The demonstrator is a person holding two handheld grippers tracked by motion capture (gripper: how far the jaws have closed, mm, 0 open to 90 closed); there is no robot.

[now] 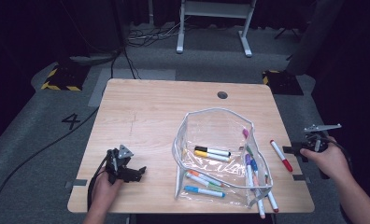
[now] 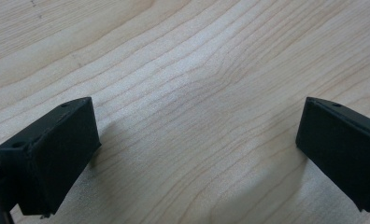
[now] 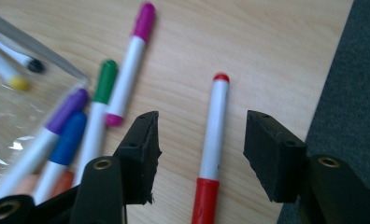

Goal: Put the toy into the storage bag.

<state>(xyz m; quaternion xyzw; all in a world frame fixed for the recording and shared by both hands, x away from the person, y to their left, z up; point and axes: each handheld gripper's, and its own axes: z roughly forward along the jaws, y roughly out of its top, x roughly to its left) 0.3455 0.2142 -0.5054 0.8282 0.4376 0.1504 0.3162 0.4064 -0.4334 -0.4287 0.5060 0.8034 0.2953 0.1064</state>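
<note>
Red marker (image 3: 214,140): 1, between open right tongs (image 3: 202,154); 4 beside pouch (image 1: 206,122)

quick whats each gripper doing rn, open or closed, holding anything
left gripper: open, nothing between its jaws, just bare table.
right gripper: open, holding nothing; the red marker lies between its jaws, pads not on it.

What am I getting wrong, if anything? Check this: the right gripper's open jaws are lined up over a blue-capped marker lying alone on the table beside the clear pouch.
The colour is wrong. The marker framed by the right gripper has a red cap, not blue, as the right gripper view shows. The rest stands: the jaws are open, and it lies alone on the table beside the clear pouch.
</note>
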